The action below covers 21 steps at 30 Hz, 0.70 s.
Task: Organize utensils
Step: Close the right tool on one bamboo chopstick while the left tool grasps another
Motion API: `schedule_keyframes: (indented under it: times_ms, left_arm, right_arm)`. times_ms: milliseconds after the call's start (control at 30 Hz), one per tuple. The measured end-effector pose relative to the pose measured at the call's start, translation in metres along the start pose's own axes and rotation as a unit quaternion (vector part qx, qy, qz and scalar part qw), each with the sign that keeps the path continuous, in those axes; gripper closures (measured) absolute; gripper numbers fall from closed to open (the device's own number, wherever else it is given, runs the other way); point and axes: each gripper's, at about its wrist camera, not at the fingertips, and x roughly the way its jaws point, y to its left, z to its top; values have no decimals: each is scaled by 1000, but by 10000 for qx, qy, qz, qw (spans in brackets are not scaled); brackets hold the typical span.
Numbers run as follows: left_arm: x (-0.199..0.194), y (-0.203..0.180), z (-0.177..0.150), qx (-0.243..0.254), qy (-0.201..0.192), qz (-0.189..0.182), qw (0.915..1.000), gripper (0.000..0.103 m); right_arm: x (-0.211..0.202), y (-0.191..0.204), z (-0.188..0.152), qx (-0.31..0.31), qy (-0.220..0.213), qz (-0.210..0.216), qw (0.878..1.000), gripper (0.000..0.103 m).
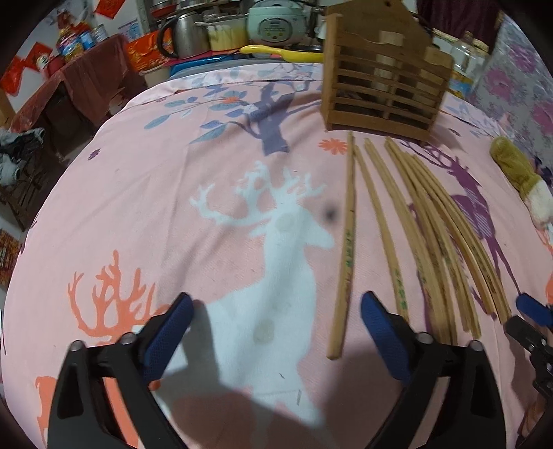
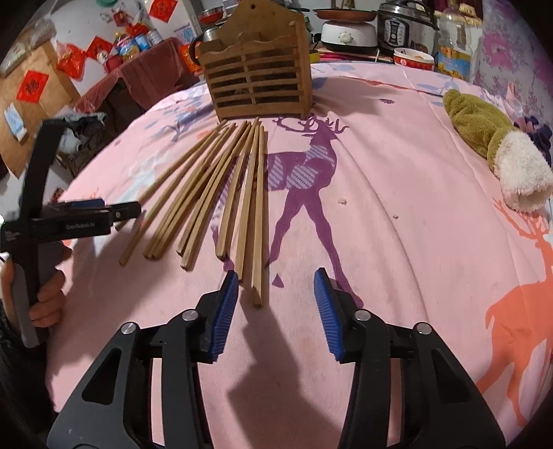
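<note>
- While the right gripper (image 2: 276, 293) stands part-open around the nearest chopstick (image 2: 257, 221), pads not yet pressing, centre it before squeezing.
- Left gripper (image 1: 276, 317) gapes wide, empty, beside the chopstick row (image 1: 414, 235).
- Wooden holder (image 2: 257, 81) waits just beyond.

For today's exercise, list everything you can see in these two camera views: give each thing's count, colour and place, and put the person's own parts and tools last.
Chopsticks: about ten, light wood, lying loose on the cloth in front of the holder.
Chopstick holder: one, brown slatted wood, upright at the far end of the chopsticks.
Cloth: one, pink with deer prints, covering the surface.
Mitten: one, olive with white cuff, on the cloth at the right.
Rice cooker: one, white, behind the cloth.
Kettle: one, metal, beside the rice cooker.
Oil bottle: one, clear, far right.
Left gripper: black with blue pads, jaws open, empty.
Right gripper: black with blue pads, jaws open, at the nearest chopstick ends.
Hand: one, holding the left gripper.
</note>
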Motion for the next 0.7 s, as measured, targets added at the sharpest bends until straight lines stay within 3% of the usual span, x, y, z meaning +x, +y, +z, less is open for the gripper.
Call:
schedule_keyframes:
  times_ms: [167, 400, 467, 533, 600, 700]
  left_arm:
    - [-11, -14, -13, 518, -242, 27, 9984, 29]
    - [-23, -19, -30, 967, -412, -363, 9938, 67]
    - [-22, -24, -29, 1032, -434, -444, 9927, 74]
    - [-21, -30, -29, 1119, -497, -394, 9917, 77]
    - [-21, -34, -29, 1148, -552, -352, 9912, 77]
    - [-21, -33, -29, 1107, -536, -477, 9913, 97]
  right_arm:
    - [2, 10, -3, -325, -52, -387, 9987, 67]
    - [0, 5, -5, -282, -66, -362, 9989, 76]
    - [0, 4, -5, -293, -67, -343, 9990, 83]
    - [-1, 5, -6, -323, -67, -259, 9991, 96]
    - [-1, 8, -6, -341, -85, -267, 9990, 97]
    - [-6, 6, -4, -253, -230, -282, 9990, 97]
